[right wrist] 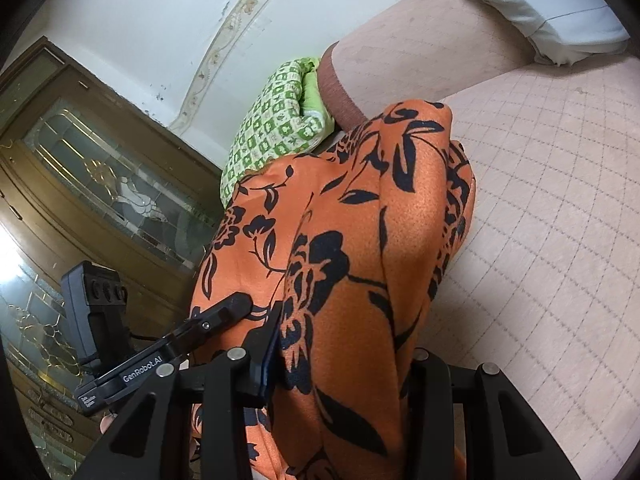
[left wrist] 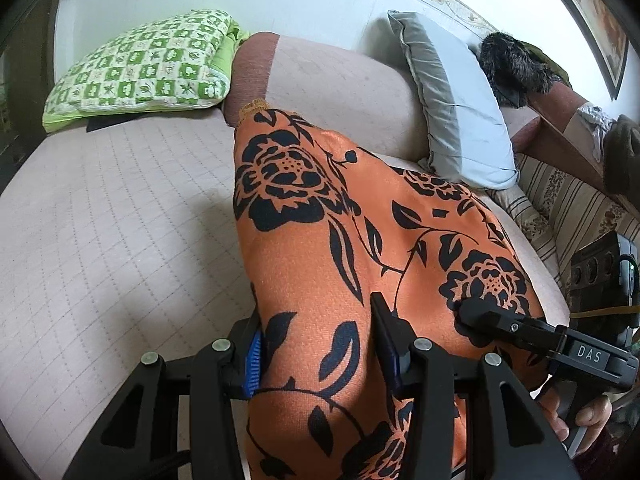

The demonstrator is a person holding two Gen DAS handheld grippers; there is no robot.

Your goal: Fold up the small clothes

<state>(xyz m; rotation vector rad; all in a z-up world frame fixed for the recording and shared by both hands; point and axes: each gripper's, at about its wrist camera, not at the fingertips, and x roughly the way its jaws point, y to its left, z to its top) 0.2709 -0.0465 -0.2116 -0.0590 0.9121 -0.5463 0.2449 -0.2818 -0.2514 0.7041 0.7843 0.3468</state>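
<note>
In the left wrist view the left gripper (left wrist: pixel 316 356) has its fingers partway closed on a bunched width of the orange floral garment (left wrist: pixel 340 220), the blue ribbed pad (left wrist: pixel 253 364) pressing one side and the black finger the other; the cloth is lifted and drapes forward from the jaws, its far hem hanging in front of the beige bolster (left wrist: pixel 344 92) and above the quilted mattress (left wrist: pixel 112 216). The right gripper (left wrist: pixel 476 316) bites the same garment at its right edge, a hand (left wrist: pixel 580 416) behind it. The knit looks thin, slightly shiny and slack, printed with black roses and leaves, so I judge it could slide out of a loose pinch or fold unevenly if one hand leads the other, and the free hem may snag or crumple against the bolster. The checked green pillow (left wrist: pixel 148 64) lies left of the bolster, a grey satin pillow (left wrist: pixel 456 112) leans to its right. In the right wrist view the right gripper (right wrist: pixel 340 356) is likewise partway closed with a thick gather of the garment (right wrist: pixel 360 208) filling the gap; only its left finger shows clearly. The left gripper (right wrist: pixel 240 308) nips the cloth's left edge. The green pillow (right wrist: pixel 276 120) sits just beyond the bolster end (right wrist: pixel 340 92), with a glazed wooden cabinet (right wrist: pixel 100 184) farther left; the grid-stitched mattress (right wrist: pixel 552 240) lies below.
</note>
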